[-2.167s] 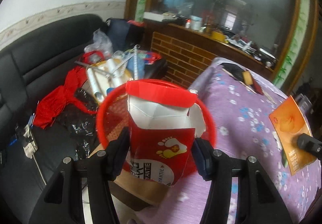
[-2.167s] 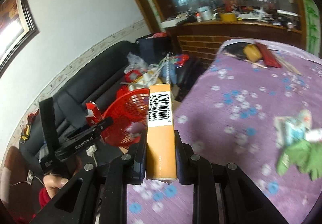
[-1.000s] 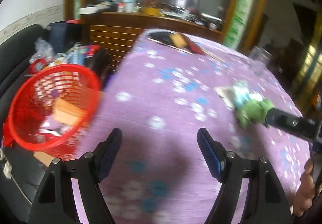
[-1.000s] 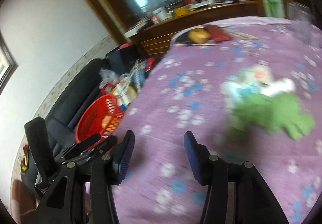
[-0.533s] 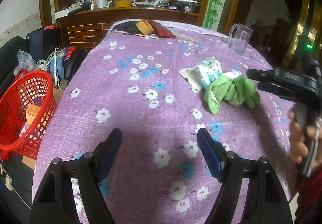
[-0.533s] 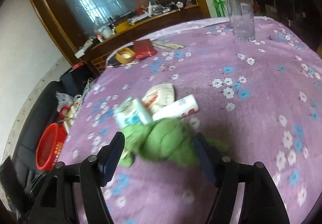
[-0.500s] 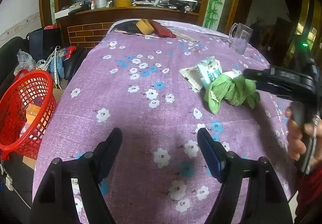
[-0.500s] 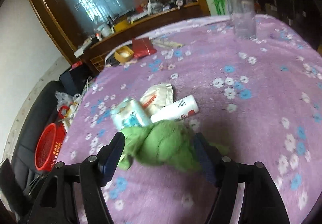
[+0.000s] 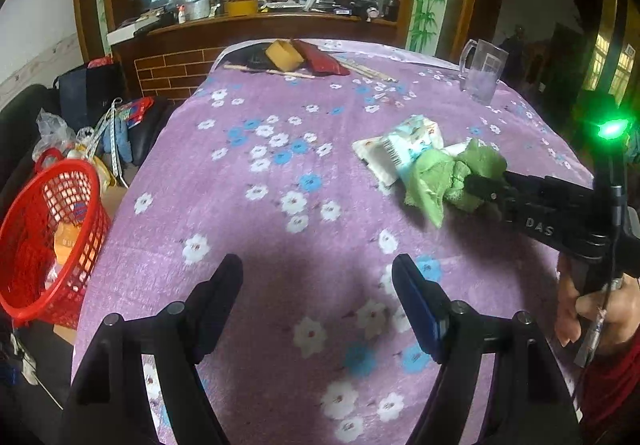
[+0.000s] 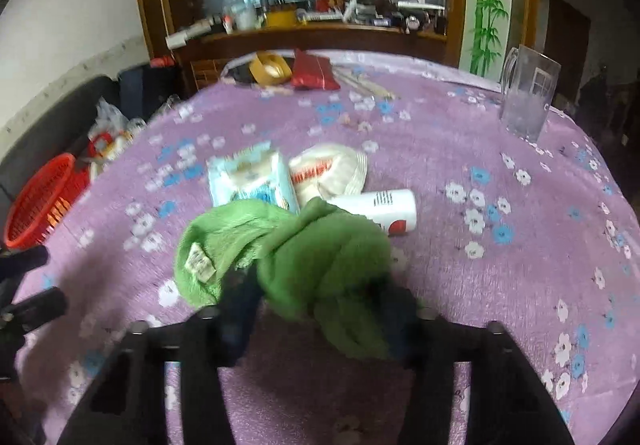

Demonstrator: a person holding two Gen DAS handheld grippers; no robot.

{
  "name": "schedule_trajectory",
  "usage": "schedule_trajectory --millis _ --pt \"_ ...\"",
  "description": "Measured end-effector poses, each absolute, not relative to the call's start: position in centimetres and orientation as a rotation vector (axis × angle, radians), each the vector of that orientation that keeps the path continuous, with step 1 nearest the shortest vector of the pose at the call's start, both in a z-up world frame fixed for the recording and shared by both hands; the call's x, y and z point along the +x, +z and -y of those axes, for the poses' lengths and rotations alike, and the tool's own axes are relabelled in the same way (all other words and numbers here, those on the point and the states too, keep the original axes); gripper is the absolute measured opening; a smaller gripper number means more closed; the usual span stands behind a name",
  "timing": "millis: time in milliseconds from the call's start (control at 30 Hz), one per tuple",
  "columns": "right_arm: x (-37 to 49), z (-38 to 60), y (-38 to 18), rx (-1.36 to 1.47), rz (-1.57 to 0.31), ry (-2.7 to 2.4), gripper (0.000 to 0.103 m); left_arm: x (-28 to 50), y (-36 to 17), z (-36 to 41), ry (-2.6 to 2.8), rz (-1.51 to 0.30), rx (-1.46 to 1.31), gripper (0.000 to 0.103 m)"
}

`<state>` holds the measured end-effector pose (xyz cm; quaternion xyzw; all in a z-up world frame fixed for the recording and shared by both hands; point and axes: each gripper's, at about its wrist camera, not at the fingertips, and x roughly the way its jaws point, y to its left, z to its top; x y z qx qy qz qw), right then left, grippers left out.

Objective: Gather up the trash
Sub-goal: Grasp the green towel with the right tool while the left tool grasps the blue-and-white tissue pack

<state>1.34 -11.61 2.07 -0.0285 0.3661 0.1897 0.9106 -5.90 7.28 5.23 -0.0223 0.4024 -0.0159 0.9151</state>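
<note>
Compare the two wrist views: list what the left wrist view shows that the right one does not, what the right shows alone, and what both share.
Left wrist view only: the left gripper with its jaws open and empty, the inside of the red basket with an orange box in it, and the hand holding the right gripper.

Right wrist view only: the white tube behind the green cloth, and the cloth's sewn label.

Both: the green cloth between the right gripper's jaws, which have just been closing, the snack packets, the glass mug and the purple tablecloth.
</note>
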Motion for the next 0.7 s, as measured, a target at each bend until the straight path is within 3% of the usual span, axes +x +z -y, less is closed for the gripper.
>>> schedule_trajectory --millis 367,700 --pt "0.0 19.8 6.2 0.311 -0.509 0.346 0.043 -0.4 6.8 -4.3 -0.05 -0.861 -0.106 0.076" --pt "-0.3 22.6 7.0 0.396 -0.464 0.271 0.043 7.9 3.6 -0.1 0.011 -0.983 -0.193 0.076"
